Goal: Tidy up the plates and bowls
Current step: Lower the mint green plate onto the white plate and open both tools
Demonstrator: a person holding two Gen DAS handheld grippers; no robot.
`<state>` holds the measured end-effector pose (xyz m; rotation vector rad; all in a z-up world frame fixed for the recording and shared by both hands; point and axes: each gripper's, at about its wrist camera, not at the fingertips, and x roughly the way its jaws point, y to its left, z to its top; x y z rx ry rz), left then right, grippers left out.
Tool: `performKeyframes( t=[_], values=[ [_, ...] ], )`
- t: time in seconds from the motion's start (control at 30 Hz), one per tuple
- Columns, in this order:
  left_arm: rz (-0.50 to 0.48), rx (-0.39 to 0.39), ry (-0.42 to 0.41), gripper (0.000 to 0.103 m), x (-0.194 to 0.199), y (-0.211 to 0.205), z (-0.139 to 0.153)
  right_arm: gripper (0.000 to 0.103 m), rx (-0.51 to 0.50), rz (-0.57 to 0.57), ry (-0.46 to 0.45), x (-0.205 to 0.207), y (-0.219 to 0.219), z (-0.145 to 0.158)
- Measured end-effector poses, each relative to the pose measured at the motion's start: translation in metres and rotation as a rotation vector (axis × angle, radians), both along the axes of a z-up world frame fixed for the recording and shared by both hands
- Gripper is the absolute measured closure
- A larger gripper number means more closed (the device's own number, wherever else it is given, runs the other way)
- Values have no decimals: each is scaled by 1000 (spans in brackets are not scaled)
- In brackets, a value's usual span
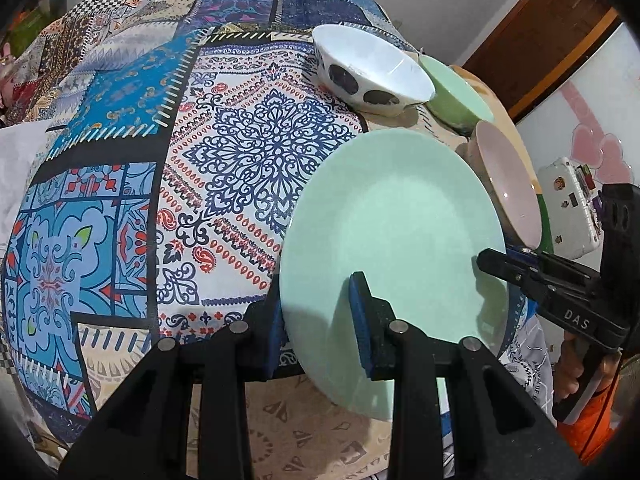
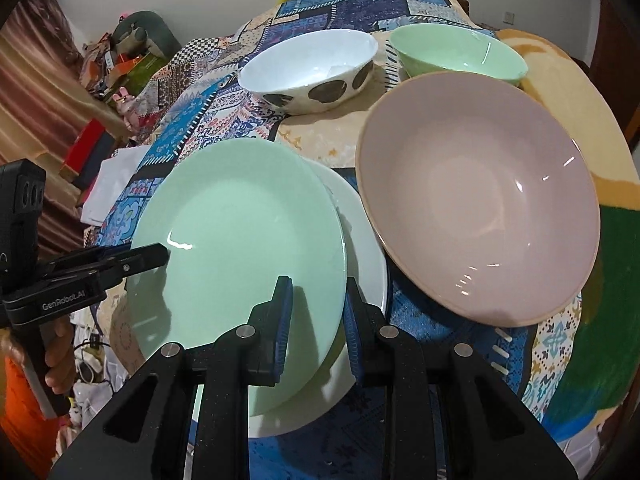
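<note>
Gripping the mint green plate [image 1: 394, 236] from two sides, I have both tools clamped on its rim. My left gripper [image 1: 320, 322] has its jaws nearly together, one blue pad on the plate's face and one under its edge, at lower centre of the left view. My right gripper [image 2: 316, 330] has its jaws narrow too, pinching the plate's opposite edge, low and centre in the right view. The plate sits tilted, partly over a white plate [image 2: 360, 264] beneath it. Just to the right, the pink bowl [image 2: 480, 196] crowds close to my right jaws. Farther up the frame stand a white spotted bowl [image 2: 312, 72] and a green bowl [image 2: 456, 56], side by side on the patterned surface [image 1: 160, 160].
</note>
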<state>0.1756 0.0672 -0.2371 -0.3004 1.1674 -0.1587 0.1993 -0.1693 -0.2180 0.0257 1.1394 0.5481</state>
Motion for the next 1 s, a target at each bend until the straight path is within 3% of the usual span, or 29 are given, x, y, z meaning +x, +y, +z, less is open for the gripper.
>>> performKeyframes(
  t=[0.37, 0.77, 1.0],
  values=[
    [0, 98, -2, 72, 3, -13, 1, 81, 59, -29, -15, -7, -14, 0],
    [2, 161, -45, 72, -6, -20, 17, 79, 1, -43, -159, -20, -29, 28],
    [-26, 182, -157, 55, -15, -39, 56, 56, -3, -97, -285, -21, -48, 55]
  ],
)
